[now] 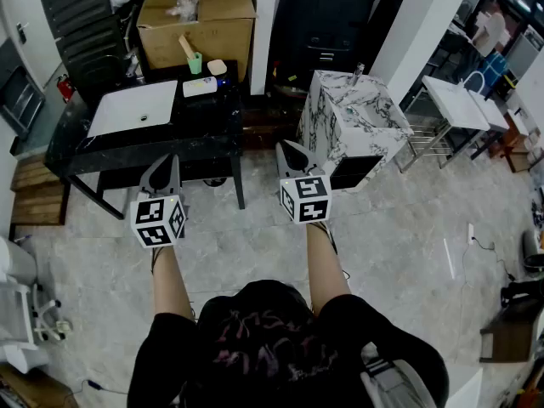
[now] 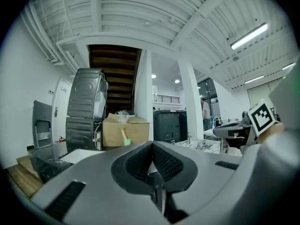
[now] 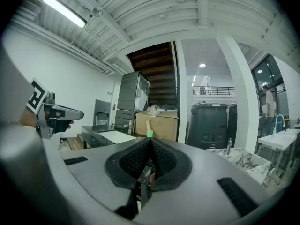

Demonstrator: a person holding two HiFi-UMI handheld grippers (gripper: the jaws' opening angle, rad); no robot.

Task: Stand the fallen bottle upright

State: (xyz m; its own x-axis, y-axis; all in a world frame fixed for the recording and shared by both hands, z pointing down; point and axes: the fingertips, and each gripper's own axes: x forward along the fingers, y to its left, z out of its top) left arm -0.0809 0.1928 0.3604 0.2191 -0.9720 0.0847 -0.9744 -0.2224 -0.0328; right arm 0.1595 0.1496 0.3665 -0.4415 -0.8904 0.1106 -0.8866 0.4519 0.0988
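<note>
A white bottle (image 1: 202,86) with a blue cap lies on its side at the back of the black table (image 1: 76,147), next to a green cup (image 1: 195,62) that holds a wooden stick. Both grippers hover in front of the table over the floor, well short of the bottle. My left gripper (image 1: 165,161) is shut and empty, its pads (image 2: 140,161) pressed together. My right gripper (image 1: 289,148) is shut too, with nothing between its pads (image 3: 161,158). The gripper views show the green cup (image 2: 126,142) (image 3: 150,133) but not the bottle.
A white basin (image 1: 136,107) is set into the table's left part. Behind the table stands a cardboard box (image 1: 197,19). A marble-patterned block (image 1: 353,117) stands to the right, a white table (image 1: 459,102) further right, and wooden boards (image 1: 34,194) lie at the left.
</note>
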